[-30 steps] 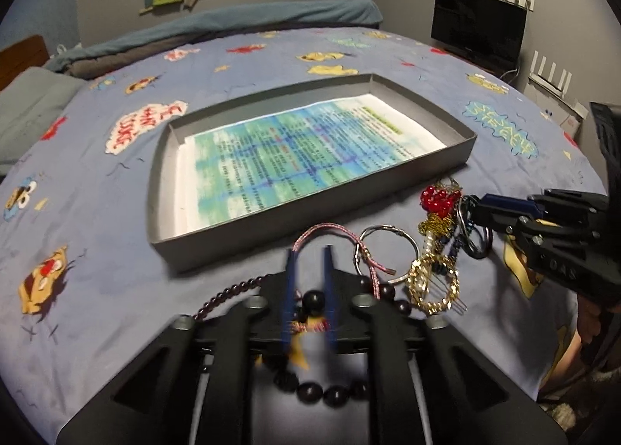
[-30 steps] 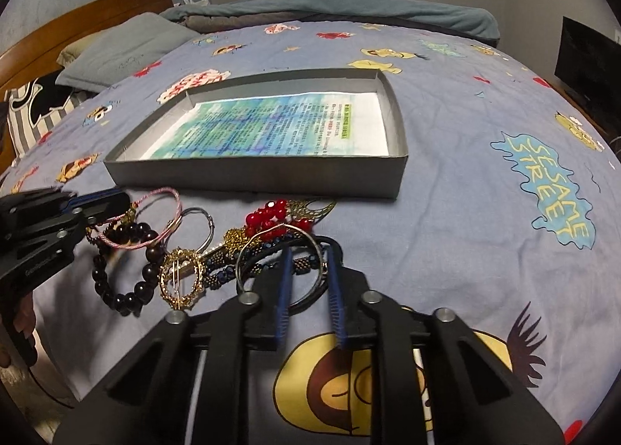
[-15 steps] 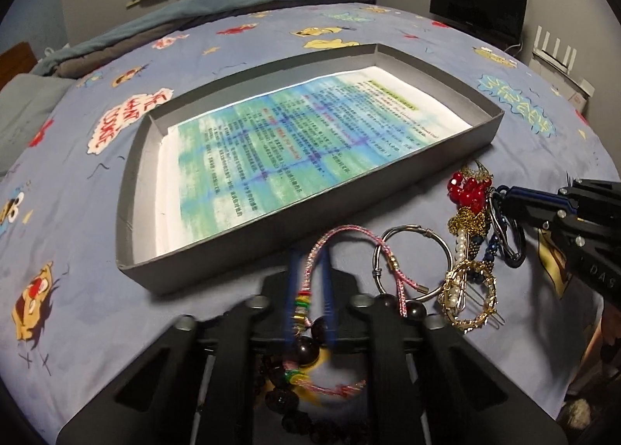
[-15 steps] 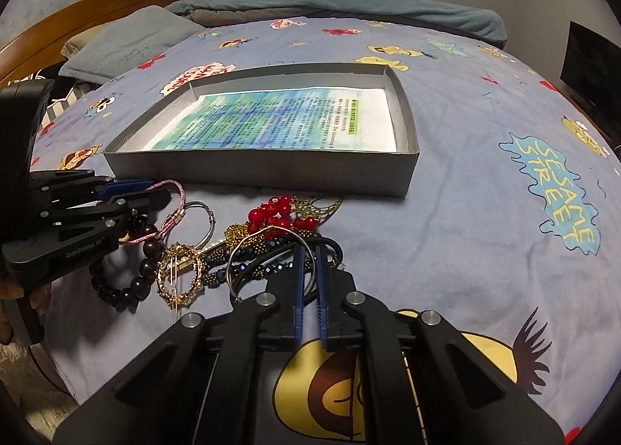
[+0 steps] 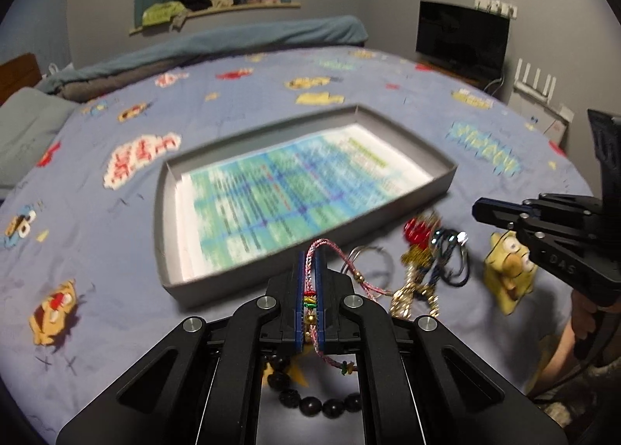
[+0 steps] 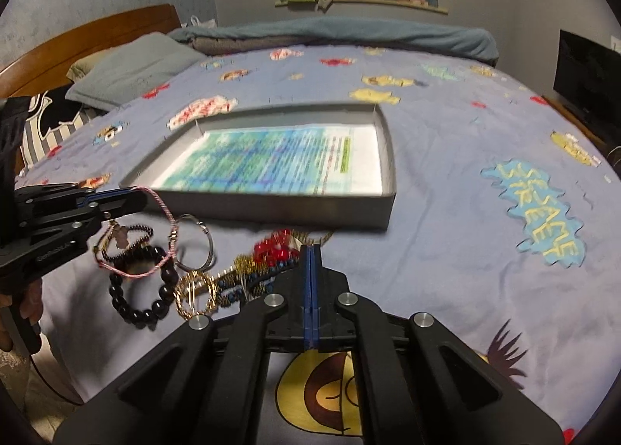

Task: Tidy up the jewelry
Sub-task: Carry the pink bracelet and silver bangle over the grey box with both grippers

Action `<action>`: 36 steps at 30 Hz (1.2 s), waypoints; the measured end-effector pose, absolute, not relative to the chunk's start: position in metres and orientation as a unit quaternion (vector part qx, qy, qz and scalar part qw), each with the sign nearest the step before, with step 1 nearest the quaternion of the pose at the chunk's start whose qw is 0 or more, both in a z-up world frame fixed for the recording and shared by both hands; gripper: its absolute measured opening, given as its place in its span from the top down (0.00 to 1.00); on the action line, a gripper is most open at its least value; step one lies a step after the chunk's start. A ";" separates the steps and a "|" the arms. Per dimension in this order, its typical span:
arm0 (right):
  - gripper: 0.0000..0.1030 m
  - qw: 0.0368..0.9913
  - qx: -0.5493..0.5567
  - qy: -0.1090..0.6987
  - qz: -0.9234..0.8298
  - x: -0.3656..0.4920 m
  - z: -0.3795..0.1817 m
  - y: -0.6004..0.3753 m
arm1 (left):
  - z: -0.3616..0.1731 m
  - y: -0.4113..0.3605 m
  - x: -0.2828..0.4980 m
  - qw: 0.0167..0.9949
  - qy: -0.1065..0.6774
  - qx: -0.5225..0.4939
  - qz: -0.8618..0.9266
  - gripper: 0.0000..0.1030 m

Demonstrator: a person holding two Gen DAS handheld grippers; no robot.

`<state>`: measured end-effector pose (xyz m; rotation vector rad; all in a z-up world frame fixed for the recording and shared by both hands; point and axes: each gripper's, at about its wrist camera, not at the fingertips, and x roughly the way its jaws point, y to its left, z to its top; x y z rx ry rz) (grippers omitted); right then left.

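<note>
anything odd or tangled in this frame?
Yes: the jewelry pile beside the gray tray is jumbled, pieces overlapping. The pink cord bracelet pinched in the left tool dangles over the dark bead bracelet.

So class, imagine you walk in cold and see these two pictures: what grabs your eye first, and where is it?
First, the pink braided cord bracelet pinched in the shut left gripper at the bottom centre. Next, the tangle of jewelry on the blue cartoon bedspread, red beads brightest, lying just in front of the shut right gripper. Behind both sits the grey tray, lined with a printed blue-green sheet.
</note>
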<state>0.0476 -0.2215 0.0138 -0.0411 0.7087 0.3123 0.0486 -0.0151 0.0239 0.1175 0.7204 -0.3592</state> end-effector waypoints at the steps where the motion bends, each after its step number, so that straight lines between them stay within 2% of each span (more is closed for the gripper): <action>1: 1.00 0.927 -0.023 0.342 0.151 0.048 0.016 -0.221 | 0.031 -0.013 0.047 0.921 0.343 0.057 -0.175 0.95; 7: 1.00 0.924 -0.034 0.351 0.151 0.051 0.017 -0.219 | 0.039 -0.006 0.045 0.924 0.338 0.055 -0.171 0.95; 9: 0.96 0.917 -0.033 0.369 0.150 0.054 0.009 -0.217 | 0.035 -0.005 0.044 0.922 0.342 0.052 -0.173 0.95; 12: 0.87 0.909 -0.034 0.388 0.151 0.054 -0.001 -0.215 | 0.029 -0.006 0.044 0.920 0.347 0.053 -0.173 0.95; 14: 0.63 0.907 -0.027 0.391 0.157 0.052 -0.004 -0.214 | 0.026 -0.005 0.044 0.919 0.351 0.050 -0.173 0.95; 17: 0.52 0.907 -0.028 0.388 0.164 0.047 -0.007 -0.211 | 0.022 -0.004 0.044 0.917 0.355 0.045 -0.174 0.95; 19: 0.48 0.903 -0.027 0.393 0.172 0.048 -0.010 -0.207 | 0.020 -0.005 0.044 0.917 0.356 0.046 -0.175 0.95; 27: 0.48 0.895 -0.036 0.407 0.178 0.052 -0.021 -0.198 | 0.017 -0.007 0.043 0.915 0.359 0.047 -0.178 0.94; 31: 0.54 0.897 -0.048 0.402 0.177 0.052 -0.023 -0.195 | 0.016 -0.006 0.043 0.915 0.360 0.046 -0.178 0.95; 36: 0.54 0.902 -0.050 0.390 0.177 0.047 -0.016 -0.196 | 0.016 -0.006 0.042 0.915 0.359 0.046 -0.179 0.95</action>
